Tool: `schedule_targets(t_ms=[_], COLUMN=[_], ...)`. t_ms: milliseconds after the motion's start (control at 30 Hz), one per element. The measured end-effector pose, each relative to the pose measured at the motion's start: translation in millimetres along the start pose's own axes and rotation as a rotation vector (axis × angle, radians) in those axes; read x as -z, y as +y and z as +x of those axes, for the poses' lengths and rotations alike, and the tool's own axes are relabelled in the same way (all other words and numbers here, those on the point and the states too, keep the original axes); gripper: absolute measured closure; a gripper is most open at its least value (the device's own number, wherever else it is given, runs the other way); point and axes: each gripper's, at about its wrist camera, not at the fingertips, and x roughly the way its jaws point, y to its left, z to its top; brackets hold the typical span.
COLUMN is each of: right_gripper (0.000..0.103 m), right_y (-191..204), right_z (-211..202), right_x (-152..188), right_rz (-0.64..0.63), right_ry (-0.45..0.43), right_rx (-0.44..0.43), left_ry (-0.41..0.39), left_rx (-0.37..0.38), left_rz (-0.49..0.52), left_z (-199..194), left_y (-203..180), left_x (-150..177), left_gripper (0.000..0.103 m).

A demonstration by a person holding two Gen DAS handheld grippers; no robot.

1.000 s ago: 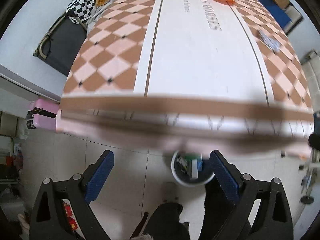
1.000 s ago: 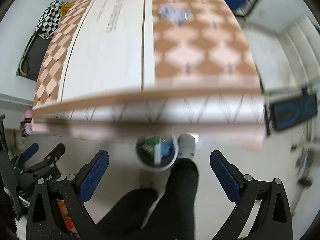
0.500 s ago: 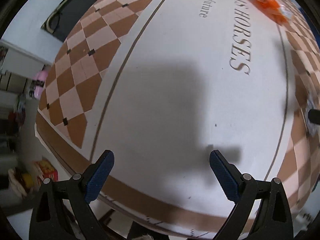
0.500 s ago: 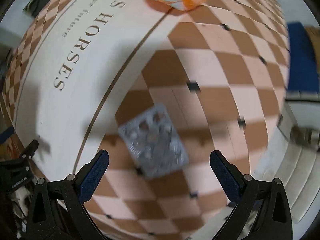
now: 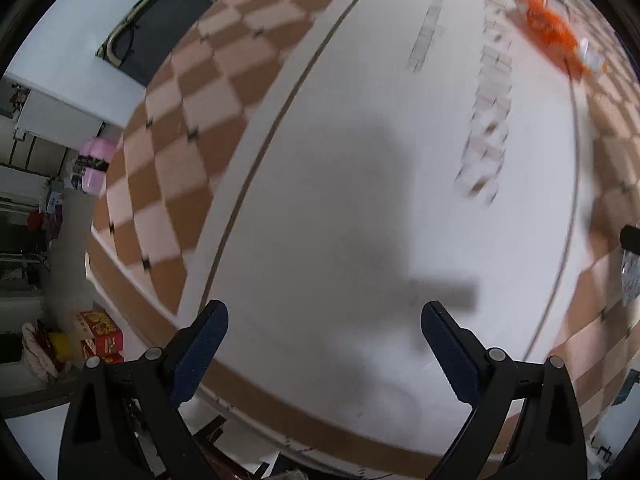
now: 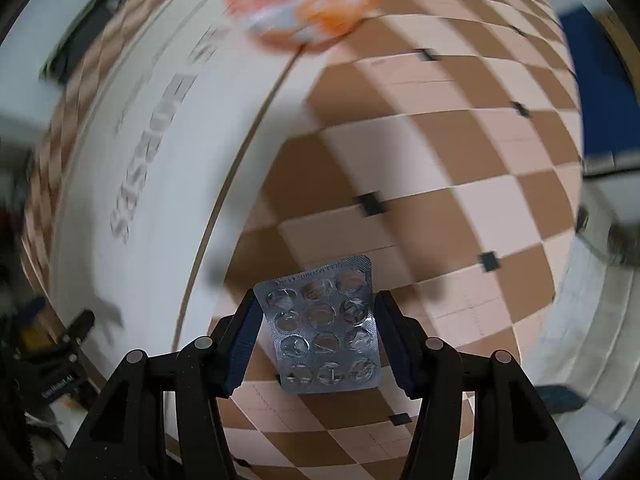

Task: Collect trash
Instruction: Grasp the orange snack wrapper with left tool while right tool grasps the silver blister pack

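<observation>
Your right gripper (image 6: 316,328) points almost straight down at the table (image 6: 420,168), and its jaws have just been closing, with the silver blister pack (image 6: 324,326) between them. The blue pads now sit against the pack's two long edges, so you have it pinched by its sides. The pack lies flat on the brown-and-pink chequered band of the tablecloth, close to the thin brown line that borders the white middle strip, and its emptied pockets face up at you. Further along the table, the orange wrapper (image 6: 298,4) lies across that same line, partly on the white strip and partly on the chequers, well apart from the pack; it is blurred in this view. Your left gripper (image 5: 324,334) hangs over the white middle strip with its jaws wide apart and nothing between them, only bare cloth and the gripper's own shadow beneath. From the left wrist view you can see the orange wrapper (image 5: 554,36) far off at the upper right, and a sliver of the blister pack (image 5: 630,280) at the right edge of the picture with a dark part of your right gripper just above it. Grey lettering printed on the white strip is too smeared to read.
</observation>
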Motion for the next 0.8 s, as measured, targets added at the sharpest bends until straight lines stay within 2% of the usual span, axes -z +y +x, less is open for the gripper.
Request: schedule_targets(t_ms=[133, 200, 300, 367, 433, 500, 533, 567, 600, 667, 800], right_gripper=[0.044, 0.044, 0.044, 0.044, 0.044, 0.044, 0.044, 0.043, 0.043, 0.043, 0.043], right_y=[-50, -78, -119, -136, -153, -166, -174, -175, -173, -158, -158], right_z=[-21, -25, -28, -26, -27, -26, -26, -23, -19, -9, -12], right_x=[-14, -28, -53, -64, -65, -75, -75, -79, -83, -93, -88], right_rz=[0.137, 0.202, 0.289, 0.321, 0.339, 0.353, 0.36, 0.363, 0.365, 0.37, 0.373], right_ry=[-0.055, -0.067, -0.081, -0.089, -0.095, -0.096, -0.096, -0.096, -0.096, -0.098, -0.111], right_rx=[-0.031, -0.034, -0.031, -0.028, -0.022, -0.02, -0.022, -0.022, -0.025, -0.029, -0.049], left_ry=[-0.034, -0.044, -0.063, -0.057, -0.025, 0.006, 0.029, 0.047, 0.05, -0.019, -0.13], left_rx=[0.08, 0.174, 0.27, 0.337, 0.374, 0.385, 0.381, 0.381, 0.382, 0.378, 0.321], left_rz=[0.005, -0.014, -0.04, -0.048, -0.049, -0.049, -0.047, -0.047, -0.047, -0.041, 0.032], left_z=[-20, -32, -44, -45, -38, -30, -22, -16, -16, -27, -56], left_y=[-21, -38, -57, -76, -100, -120, -128, -133, -137, -133, -122], left_x=[-38, -75, -119, -152, -173, -186, -192, -194, -194, -193, -178], left_gripper=[0.003, 0.003, 0.005, 0.006, 0.006, 0.024, 0.047, 0.063, 0.067, 0.082, 0.094])
